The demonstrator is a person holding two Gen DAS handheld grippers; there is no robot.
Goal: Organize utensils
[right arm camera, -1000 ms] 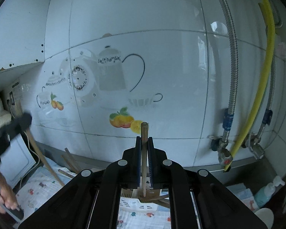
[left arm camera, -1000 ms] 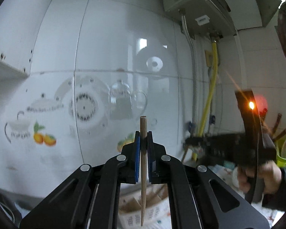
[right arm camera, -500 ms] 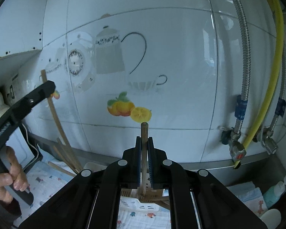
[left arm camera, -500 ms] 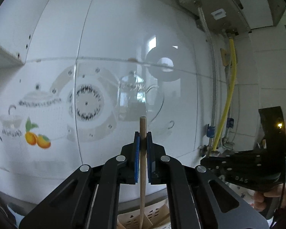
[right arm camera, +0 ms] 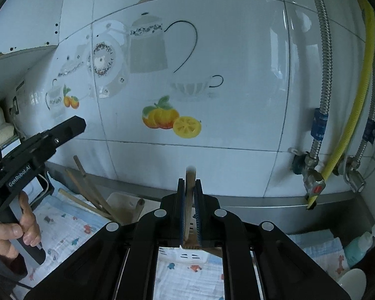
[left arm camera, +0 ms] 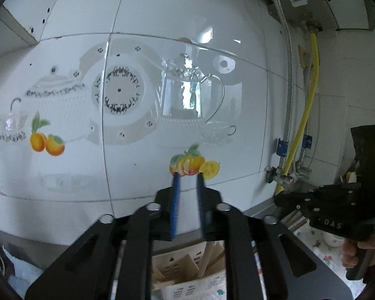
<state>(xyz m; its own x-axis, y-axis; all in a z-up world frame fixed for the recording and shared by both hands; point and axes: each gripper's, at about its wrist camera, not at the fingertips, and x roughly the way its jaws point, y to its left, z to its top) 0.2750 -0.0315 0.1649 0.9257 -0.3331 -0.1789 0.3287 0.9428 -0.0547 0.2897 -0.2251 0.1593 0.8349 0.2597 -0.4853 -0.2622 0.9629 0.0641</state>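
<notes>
Above the beige holder (left arm camera: 187,270) by the tiled wall (left arm camera: 127,175), the left gripper (left arm camera: 187,187) hangs with jaws parted and nothing between them. Further right, the right gripper (right arm camera: 190,200) clamps an upright wooden stick (right arm camera: 189,200) over a white holder (right arm camera: 185,252) on the patterned cloth (right arm camera: 65,227).

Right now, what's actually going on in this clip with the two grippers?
A person is sorting wooden utensils into a slotted holder below a tiled kitchen wall. The left gripper is open and empty, directly above the holder. The right gripper is shut on a wooden stick, held upright over the holder.
</notes>
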